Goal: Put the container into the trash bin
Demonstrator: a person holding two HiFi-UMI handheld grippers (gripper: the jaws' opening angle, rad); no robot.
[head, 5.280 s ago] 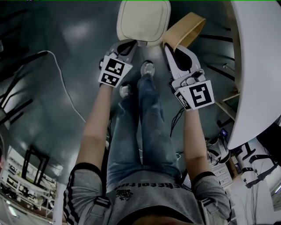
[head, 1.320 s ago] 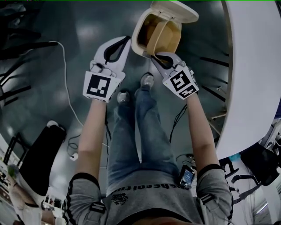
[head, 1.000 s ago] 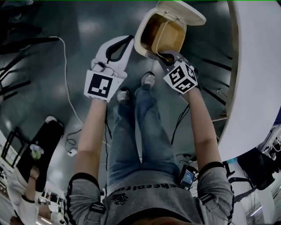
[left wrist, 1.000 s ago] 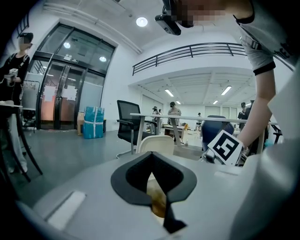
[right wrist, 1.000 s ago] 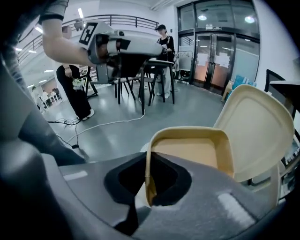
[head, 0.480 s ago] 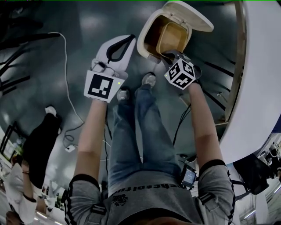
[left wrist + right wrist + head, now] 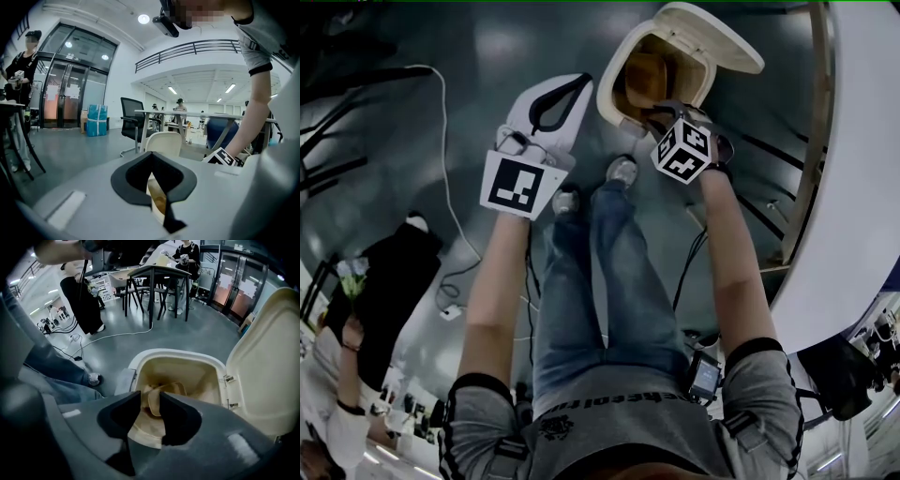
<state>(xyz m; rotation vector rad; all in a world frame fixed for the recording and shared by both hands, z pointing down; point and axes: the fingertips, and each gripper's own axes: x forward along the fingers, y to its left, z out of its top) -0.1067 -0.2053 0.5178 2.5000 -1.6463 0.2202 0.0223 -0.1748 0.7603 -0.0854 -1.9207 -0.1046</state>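
The cream trash bin point(image 7: 612, 94) stands on the floor in front of my feet with its lid point(image 7: 712, 33) swung up. The tan container point(image 7: 645, 75) lies inside it, loose and tilted; it shows as point(image 7: 161, 397) in the right gripper view. My right gripper point(image 7: 661, 112) points steeply down over the near rim, its jaws opening, the pads apart and pressing on nothing point(image 7: 150, 401). My left gripper point(image 7: 581, 80) hovers left of the bin, its tips together and empty point(image 7: 151, 153).
A white table point(image 7: 853, 187) curves along the right. A white cable point(image 7: 441, 122) runs over the grey floor on the left, near a person in black point(image 7: 384, 272). My shoes point(image 7: 623, 171) are just before the bin. Dark tables and chairs point(image 7: 159, 282) stand further off.
The bin's lid, shut at first, now stands up. My right gripper sank to the bin's mouth and tipped downward, its jaws parted, and the container dropped from them deeper into the bin.
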